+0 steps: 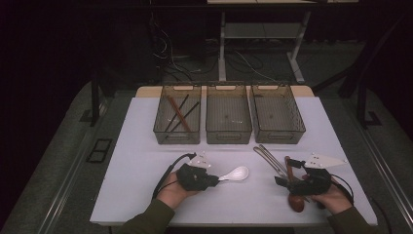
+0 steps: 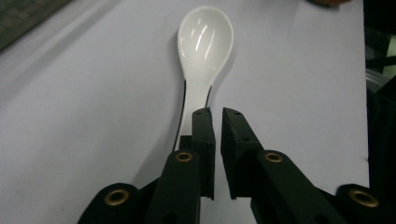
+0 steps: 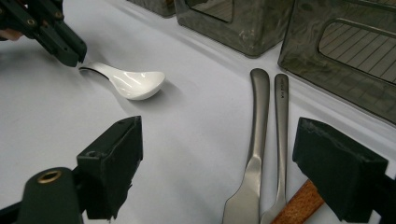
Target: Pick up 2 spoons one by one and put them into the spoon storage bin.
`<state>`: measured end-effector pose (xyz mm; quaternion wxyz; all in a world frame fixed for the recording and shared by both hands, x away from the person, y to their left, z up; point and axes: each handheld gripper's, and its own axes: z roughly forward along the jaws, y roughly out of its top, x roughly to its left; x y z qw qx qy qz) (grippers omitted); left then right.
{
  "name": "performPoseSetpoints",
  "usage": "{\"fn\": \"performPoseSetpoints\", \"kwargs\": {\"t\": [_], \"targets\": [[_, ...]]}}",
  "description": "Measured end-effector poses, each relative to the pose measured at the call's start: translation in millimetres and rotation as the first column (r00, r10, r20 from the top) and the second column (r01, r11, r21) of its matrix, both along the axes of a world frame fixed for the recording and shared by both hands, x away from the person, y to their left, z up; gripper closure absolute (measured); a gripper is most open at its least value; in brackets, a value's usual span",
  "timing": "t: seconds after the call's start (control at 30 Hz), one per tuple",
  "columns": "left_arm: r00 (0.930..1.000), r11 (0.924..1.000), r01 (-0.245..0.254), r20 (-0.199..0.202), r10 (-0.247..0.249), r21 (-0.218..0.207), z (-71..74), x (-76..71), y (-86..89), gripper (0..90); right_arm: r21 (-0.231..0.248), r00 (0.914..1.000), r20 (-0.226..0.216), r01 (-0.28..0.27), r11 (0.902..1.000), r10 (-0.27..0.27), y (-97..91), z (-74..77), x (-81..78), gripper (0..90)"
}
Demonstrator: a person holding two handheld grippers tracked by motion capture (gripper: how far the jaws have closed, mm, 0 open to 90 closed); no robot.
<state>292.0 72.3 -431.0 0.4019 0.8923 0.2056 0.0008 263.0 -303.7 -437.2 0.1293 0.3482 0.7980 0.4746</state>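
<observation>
The left gripper (image 2: pixel 215 112), jaws nearly closed, sits at the smooth, shiny white spoon (image 2: pixel 204 51), not pinching its handle. The right gripper (image 3: pixel 219 154) gapes wide over flat metal cutlery (image 3: pixel 259 140).

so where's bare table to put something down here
Free: the wide strip left of the left gripper, before the leftmost bin, and the patch between the white spoon and the metal utensils. Crowded: around the right gripper, with the utensils and wooden spoon.
</observation>
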Motion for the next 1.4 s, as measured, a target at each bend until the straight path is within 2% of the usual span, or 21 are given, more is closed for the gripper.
{"fn": "performPoseSetpoints", "kwargs": {"t": [0.17, 0.23, 0.3, 0.37, 0.53, 0.63, 0.87, 1.1, 1.37, 1.4], "targets": [[1.0000, 0.9995, -0.006, 0.002, 0.006, -0.032, 4.5, 8.0, -6.4, 66.3, 0.000, 1.0000, -0.001, 0.001, 1.0000, -0.001, 0.4, -0.1, 0.1, 15.8], [0.9999, 0.9992, -0.007, -0.011, 0.007, -0.040, 4.7, 12.3, -10.8, 58.8, -0.001, 1.0000, -0.002, 0.001, 1.0000, -0.001, 0.6, -0.2, 0.0, 15.8], [0.9999, 0.9996, 0.004, -0.011, -0.004, -0.029, 4.9, 17.4, -15.0, 52.5, 0.000, 1.0000, -0.002, 0.000, 1.0000, 0.000, 0.8, -0.2, 0.0, 15.8], [0.9998, 0.9994, 0.005, -0.018, -0.006, -0.034, 4.5, 21.8, -20.2, 48.2, 0.000, 1.0000, -0.003, 0.002, 1.0000, -0.002, 0.9, -0.2, 0.0, 15.8], [1.0000, 0.9995, 0.007, -0.001, -0.007, -0.032, 3.8, 31.5, -34.5, 41.7, -0.001, 1.0000, -0.003, 0.001, 1.0000, -0.001, 0.7, -0.3, 0.1, 15.8], [0.9999, 0.9992, 0.016, 0.000, -0.016, -0.036, 2.1, 36.5, -44.8, 38.7, 0.000, 1.0000, -0.003, 0.001, 1.0000, -0.001, 0.4, -0.3, 0.2, 15.8], [0.9999, 0.9998, 0.016, 0.003, -0.016, -0.010, -8.7, 45.7, -65.7, 36.8, 0.000, 1.0000, -0.002, 0.000, 1.0000, 0.000, 0.4, -0.3, 0.0, 15.8], [0.9999, 0.9999, 0.014, -0.004, -0.014, 0.010, -14.5, 47.7, -67.4, 36.7, -0.001, 1.0000, -0.001, -0.003, 1.0000, 0.003, 0.3, -0.6, -0.4, 15.8], [0.9989, 0.9982, 0.043, 0.014, -0.044, 0.041, -17.7, 45.5, -71.2, 36.2, -0.004, 1.0000, -0.003, -0.004, 1.0000, 0.004, 0.7, -0.9, -0.3, 15.8], [0.9991, 0.9986, 0.039, 0.016, -0.040, 0.035, -18.0, 44.6, -72.2, 36.1, -0.005, 1.0000, -0.003, -0.005, 1.0000, 0.004, 0.7, -1.0, -0.3, 15.8]]}}
